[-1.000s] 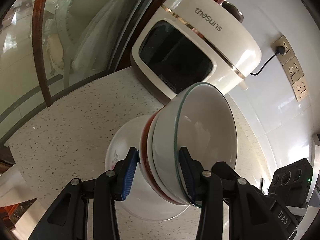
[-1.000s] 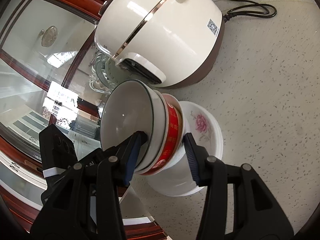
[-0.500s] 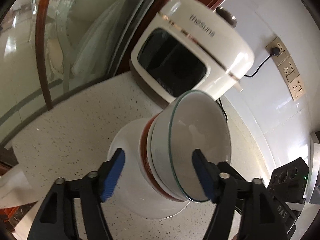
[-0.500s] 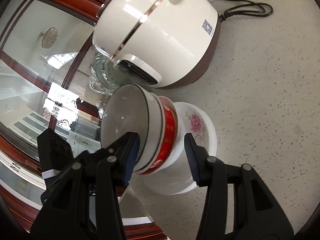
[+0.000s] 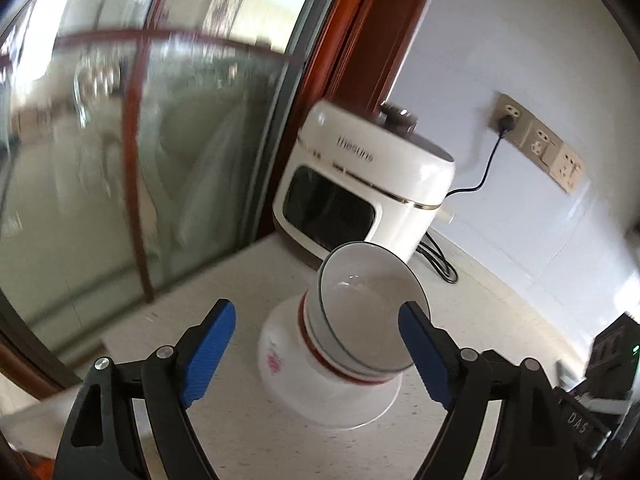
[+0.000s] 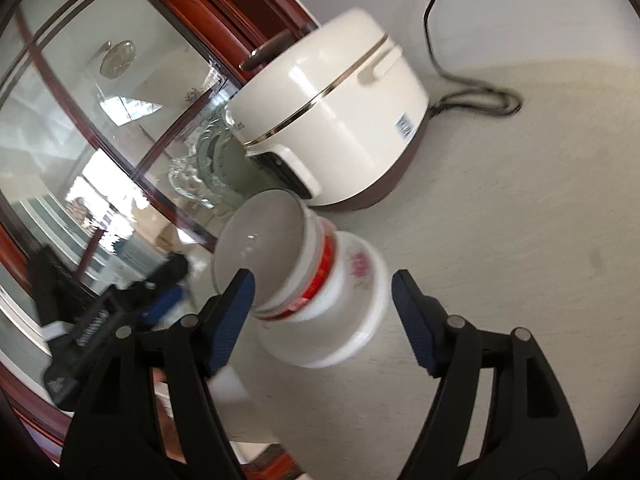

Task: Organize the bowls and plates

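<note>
**Grippers wide, bowl stack free**

The left gripper [image 5: 316,356] and right gripper [image 6: 322,318] are both spread wide, holding nothing. The bowl stack [image 5: 344,340] stands just before the cooker [image 5: 360,196]. A stray jaw could topple this tall stack.

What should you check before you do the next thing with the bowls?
1. Left gripper let go of the bowls: ok, fingers wide apart, touching nothing.
2. Right gripper let go: ok, fingers spread on both sides of the stack.
3. Bowl stack resting on the counter: ok.
4. Green-rimmed top bowl nested in the red-banded bowl: ok.
5. Stack apart from the rice cooker: ok, a gap shows.
6. More plates or bowls left to sort: cannot tell, none in view.
</note>
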Available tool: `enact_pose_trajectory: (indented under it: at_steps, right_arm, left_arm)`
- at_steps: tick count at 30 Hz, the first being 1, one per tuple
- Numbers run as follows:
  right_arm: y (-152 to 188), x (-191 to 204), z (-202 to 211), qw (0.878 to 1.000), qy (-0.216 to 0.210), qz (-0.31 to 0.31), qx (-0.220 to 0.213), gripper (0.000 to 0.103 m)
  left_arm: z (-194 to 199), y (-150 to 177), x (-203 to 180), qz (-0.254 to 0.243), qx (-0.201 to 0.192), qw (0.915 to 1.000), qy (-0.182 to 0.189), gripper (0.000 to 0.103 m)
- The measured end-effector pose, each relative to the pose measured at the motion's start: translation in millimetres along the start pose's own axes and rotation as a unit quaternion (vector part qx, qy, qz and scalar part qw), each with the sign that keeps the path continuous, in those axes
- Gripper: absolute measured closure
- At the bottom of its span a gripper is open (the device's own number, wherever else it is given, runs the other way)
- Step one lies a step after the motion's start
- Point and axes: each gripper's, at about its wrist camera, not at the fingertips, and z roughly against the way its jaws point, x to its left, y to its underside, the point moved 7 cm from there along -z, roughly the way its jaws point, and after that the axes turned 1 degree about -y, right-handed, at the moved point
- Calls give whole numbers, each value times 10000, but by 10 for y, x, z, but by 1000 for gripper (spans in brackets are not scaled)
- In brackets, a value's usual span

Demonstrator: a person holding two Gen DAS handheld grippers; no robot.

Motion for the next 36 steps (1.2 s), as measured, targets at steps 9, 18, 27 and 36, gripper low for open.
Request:
enact_pose_trajectory:
  at_steps: [9, 18, 27, 36]
  right_arm:
    - [201, -223, 315, 9909, 630, 1094, -471, 22]
    - [388, -253, 309, 9776, 305, 1998, -581, 16]
    - [385, -332, 388, 9765, 328, 2036, -631, 14]
    - [413, -380, 369, 9810, 151, 1864, -514, 13]
  left_arm:
    - [350, 502, 3, -662, -378, 9928, -924, 4]
    - [310, 925, -52, -977, -387, 9836, -1466, 0]
    - [208, 1103, -273, -1213, -319, 9832, -1328, 0]
    - [166, 1166, -425, -1309, -322, 9819, -1333, 0]
